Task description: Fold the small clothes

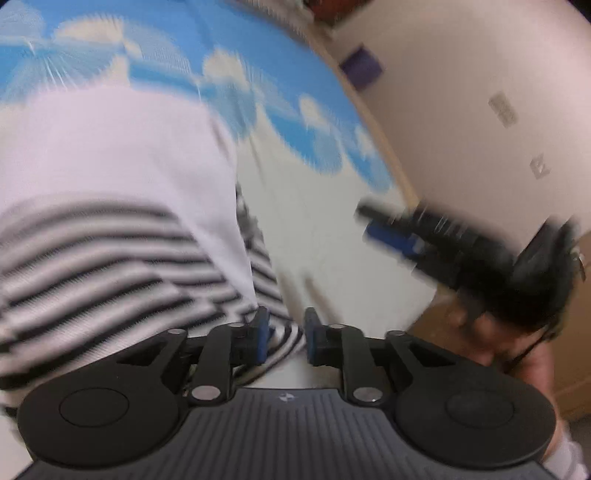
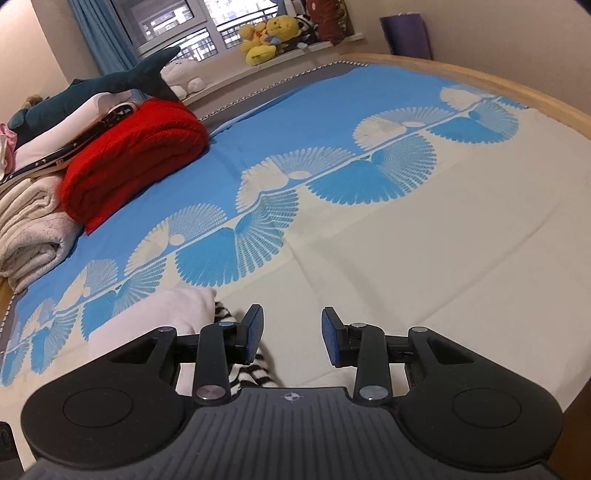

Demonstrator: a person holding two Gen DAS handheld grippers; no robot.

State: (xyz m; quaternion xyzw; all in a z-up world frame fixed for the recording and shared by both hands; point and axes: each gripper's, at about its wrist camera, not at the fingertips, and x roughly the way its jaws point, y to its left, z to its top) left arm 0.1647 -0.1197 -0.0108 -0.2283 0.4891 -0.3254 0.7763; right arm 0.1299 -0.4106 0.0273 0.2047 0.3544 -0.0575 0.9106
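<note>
A small garment (image 1: 110, 177), pale pink with black-and-white striped parts (image 1: 110, 258), lies on the bed sheet (image 1: 295, 229). The left wrist view is blurred by motion. My left gripper (image 1: 285, 338) is open, its fingers either side of a striped edge at the garment's near right corner. My right gripper (image 2: 291, 338) is open and empty over the cream part of the sheet (image 2: 406, 277), with the garment (image 2: 162, 317) just to its left. It shows as a dark blur in the left wrist view (image 1: 391, 229).
A folded red blanket (image 2: 136, 158), cream towels (image 2: 33, 229) and a plush shark (image 2: 99, 88) are piled at the bed's far left. Plush toys (image 2: 273, 33) sit on the windowsill. The wooden bed edge (image 2: 517, 96) runs along the right.
</note>
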